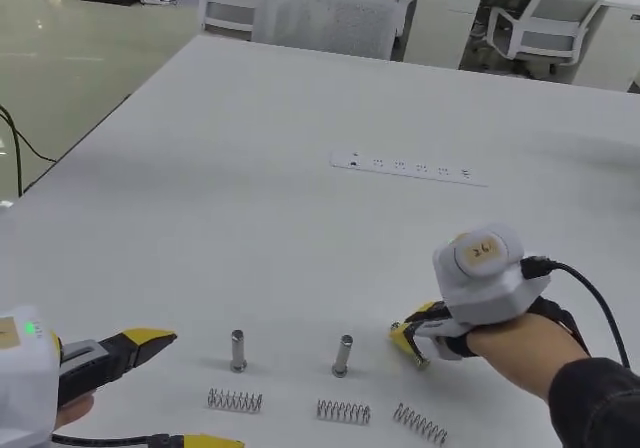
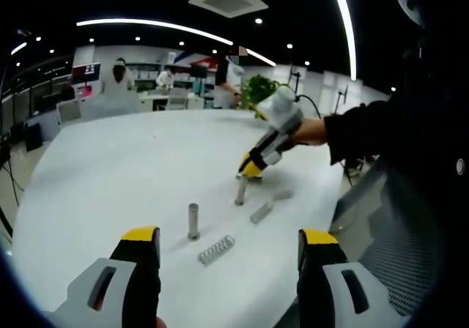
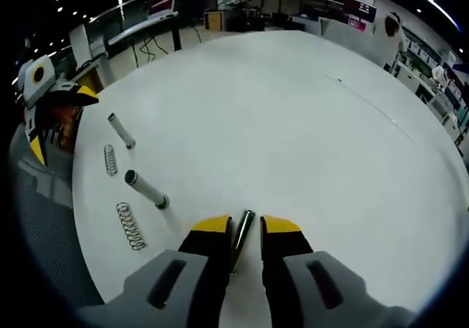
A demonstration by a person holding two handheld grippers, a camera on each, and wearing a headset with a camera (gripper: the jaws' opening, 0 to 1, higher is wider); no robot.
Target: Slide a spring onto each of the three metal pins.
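Note:
Two metal pins (image 1: 238,350) (image 1: 343,355) stand upright near the white table's front edge. Three springs (image 1: 235,400) (image 1: 343,411) (image 1: 420,423) lie flat in a row in front of them. My right gripper (image 1: 410,340) is low over the table right of the second pin. Its narrow jaws are shut on the third pin (image 3: 242,230), which shows between them in the right gripper view. My left gripper (image 1: 185,390) hovers at the bottom left with its jaws wide open and nothing between them. In the left gripper view the nearest pin (image 2: 193,220) and spring (image 2: 216,249) lie ahead of my left gripper (image 2: 229,244).
A white power strip (image 1: 400,165) lies flat further back on the table (image 1: 300,228). White chairs (image 1: 325,13) stand along the far edge. The table's left edge drops off to the floor (image 1: 60,58). People stand far off in the room.

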